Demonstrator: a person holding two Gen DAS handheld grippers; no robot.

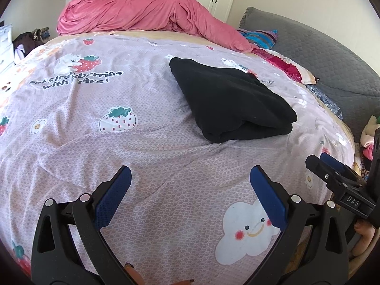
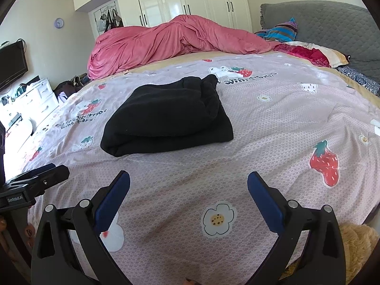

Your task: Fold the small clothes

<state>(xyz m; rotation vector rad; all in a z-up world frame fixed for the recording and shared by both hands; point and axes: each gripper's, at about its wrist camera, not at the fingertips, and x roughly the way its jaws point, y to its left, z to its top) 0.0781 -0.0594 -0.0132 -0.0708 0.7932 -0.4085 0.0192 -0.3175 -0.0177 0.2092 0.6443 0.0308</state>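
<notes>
On the bed, toward the middle of the printed bedspread (image 1: pixel 118 142), a black garment (image 1: pixel 228 99) lies folded into a thick, squarish bundle, its layered fold edge turned toward the near side. Both tools hang above the near part of the bed, well short of it. The left gripper (image 1: pixel 190 178) has its blue-padded fingers spread wide with nothing between them, only bare bedspread below. The right gripper (image 2: pixel 188 180) is likewise spread and empty, and it also shows at the right margin of the left view, off to that side of its partner. Between the fingertips and the bundle's near edge the cover runs free, with only shallow wrinkles. Left of the garment a broad stretch of strawberry-and-bear print lies unoccupied out to the bed's side edge. Beyond it, a heaped pink duvet (image 2: pixel 175 40) lines the far edge, apart from the garment. A grey quilted headboard (image 2: pixel 332 19) and pillows (image 2: pixel 313 52) close the right side.
</notes>
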